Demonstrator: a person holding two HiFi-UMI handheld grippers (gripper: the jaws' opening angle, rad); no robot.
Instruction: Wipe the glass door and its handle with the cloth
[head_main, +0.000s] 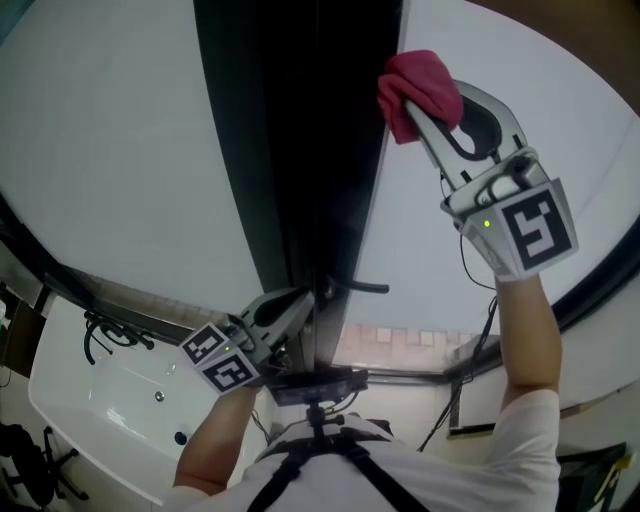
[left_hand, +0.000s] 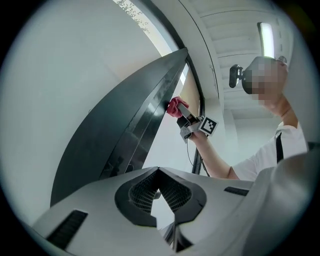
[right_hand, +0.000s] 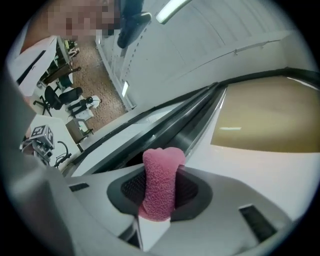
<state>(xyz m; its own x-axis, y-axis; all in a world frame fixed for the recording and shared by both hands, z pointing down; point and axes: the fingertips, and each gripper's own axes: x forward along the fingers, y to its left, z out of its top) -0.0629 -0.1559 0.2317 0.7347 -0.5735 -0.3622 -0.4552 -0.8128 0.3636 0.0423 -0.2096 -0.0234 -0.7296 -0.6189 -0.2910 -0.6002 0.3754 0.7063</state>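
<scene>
A pink cloth (head_main: 420, 88) is pinched in my right gripper (head_main: 428, 118), raised high against the door's glass (head_main: 440, 240) beside the dark upright frame (head_main: 300, 150). In the right gripper view the cloth (right_hand: 162, 167) stands up between the shut jaws of the right gripper (right_hand: 160, 192), next to the frame (right_hand: 175, 125). Low down, my left gripper (head_main: 300, 308) sits shut and empty close to the dark lever handle (head_main: 355, 287). Its jaw tips meet in the left gripper view (left_hand: 158, 172), where the cloth (left_hand: 173, 106) shows far off on the frame (left_hand: 125, 130).
A white table (head_main: 110, 400) with black cables stands at the lower left, with a dark chair (head_main: 25, 460) near it. A cable (head_main: 475, 300) hangs from my right gripper. Desks and office chairs (right_hand: 70, 102) fill the room behind.
</scene>
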